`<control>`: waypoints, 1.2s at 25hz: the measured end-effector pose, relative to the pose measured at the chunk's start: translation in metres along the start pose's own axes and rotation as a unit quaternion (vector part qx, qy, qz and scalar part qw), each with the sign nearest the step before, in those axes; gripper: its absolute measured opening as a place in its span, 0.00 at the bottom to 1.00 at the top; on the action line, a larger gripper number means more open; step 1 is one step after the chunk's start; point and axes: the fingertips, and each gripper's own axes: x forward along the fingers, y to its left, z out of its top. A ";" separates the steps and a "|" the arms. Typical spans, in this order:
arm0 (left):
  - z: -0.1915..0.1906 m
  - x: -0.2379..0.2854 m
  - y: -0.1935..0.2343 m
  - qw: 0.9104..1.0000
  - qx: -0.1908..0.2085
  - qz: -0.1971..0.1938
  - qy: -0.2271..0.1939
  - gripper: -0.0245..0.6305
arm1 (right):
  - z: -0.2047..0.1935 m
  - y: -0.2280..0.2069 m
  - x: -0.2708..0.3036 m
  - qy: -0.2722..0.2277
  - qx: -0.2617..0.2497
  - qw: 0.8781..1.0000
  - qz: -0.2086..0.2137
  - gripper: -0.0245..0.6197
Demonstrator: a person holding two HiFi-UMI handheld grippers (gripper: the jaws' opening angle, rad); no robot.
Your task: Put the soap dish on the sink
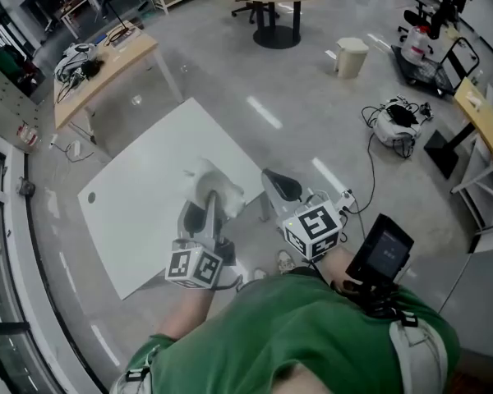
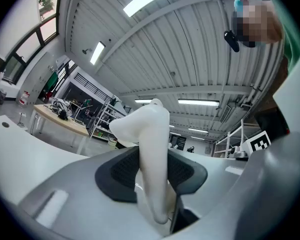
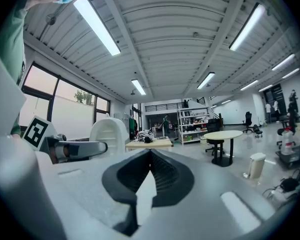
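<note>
In the head view, your left tool (image 1: 207,208) holds the white soap dish (image 1: 216,180) at the middle of the frame, over the white table (image 1: 140,195). Your right tool (image 1: 279,185) is just to the right of it. In the left gripper view, the jaws press on the soap dish from both sides. In the right gripper view, the jaws are together and hold nothing.

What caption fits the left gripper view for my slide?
Left gripper grips the white soap dish on edge between its dark pads.
</note>
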 end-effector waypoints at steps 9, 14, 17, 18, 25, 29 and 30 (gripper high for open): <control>-0.017 0.011 -0.010 0.999 -0.013 -0.038 0.021 0.27 | -0.004 -0.027 -0.025 -0.010 0.012 0.997 -0.071 0.04; -0.031 0.028 -0.029 0.997 -0.019 -0.070 0.035 0.27 | -0.007 -0.048 -0.050 -0.014 0.018 0.993 -0.113 0.04; -0.038 0.041 -0.047 0.995 -0.017 -0.092 0.044 0.27 | -0.006 -0.067 -0.065 -0.019 0.023 0.990 -0.137 0.04; -0.041 0.046 -0.054 0.994 -0.017 -0.098 0.046 0.27 | -0.005 -0.074 -0.070 -0.021 0.024 0.989 -0.143 0.04; -0.063 0.089 -0.109 0.990 -0.013 -0.125 0.060 0.27 | 0.001 -0.131 -0.102 -0.034 0.033 0.985 -0.167 0.04; -0.077 0.114 -0.142 0.989 -0.008 -0.133 0.063 0.27 | 0.004 -0.168 -0.117 -0.042 0.035 0.985 -0.166 0.04; -0.081 0.120 -0.150 0.989 -0.006 -0.133 0.062 0.27 | 0.004 -0.177 -0.121 -0.043 0.036 0.985 -0.165 0.04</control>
